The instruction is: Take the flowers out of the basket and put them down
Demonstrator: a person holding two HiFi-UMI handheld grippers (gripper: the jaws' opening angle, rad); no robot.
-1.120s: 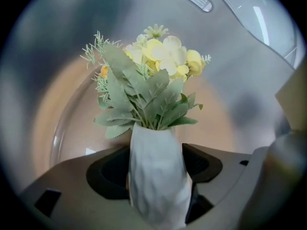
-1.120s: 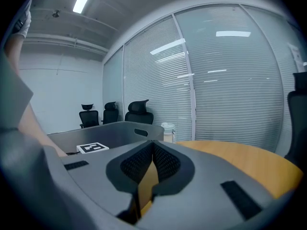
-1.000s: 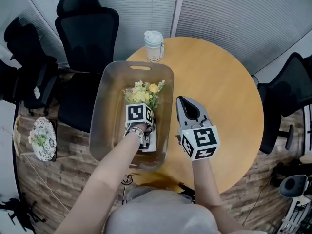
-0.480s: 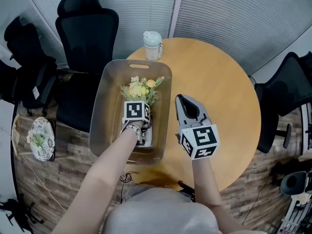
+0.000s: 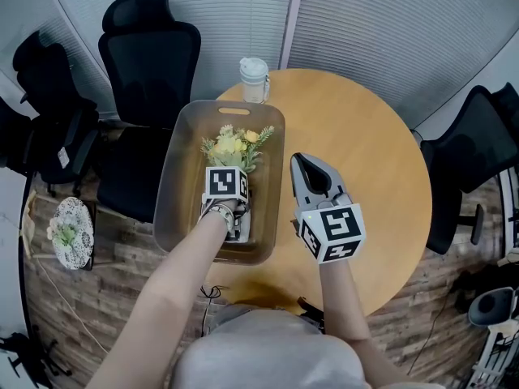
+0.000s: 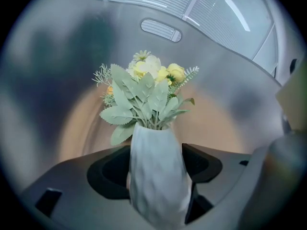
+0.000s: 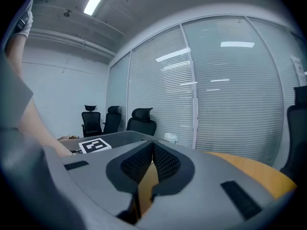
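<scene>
A bunch of yellow and cream flowers (image 5: 236,145) with pale green leaves stands in a white textured vase (image 6: 156,181). It is inside the grey plastic basket (image 5: 180,185) at the left edge of the round wooden table (image 5: 373,160). My left gripper (image 5: 231,177) reaches down into the basket, its jaws wide and closed on the vase's body. In the left gripper view the flowers (image 6: 148,87) rise above the left gripper (image 6: 157,150), with the basket's handle slot behind them. My right gripper (image 5: 298,160) hovers over the table just right of the basket. The right gripper (image 7: 153,146) is shut and holds nothing.
A white lidded cup (image 5: 254,79) stands on the table behind the basket. Black office chairs (image 5: 151,55) stand at the left, and another chair (image 5: 478,156) at the right. A small lace-patterned round stand (image 5: 69,232) sits on the wood floor at the left. Blinds cover the glass walls.
Both grippers have risen a little. The vase of flowers has come up with the left one, still inside the basket.
</scene>
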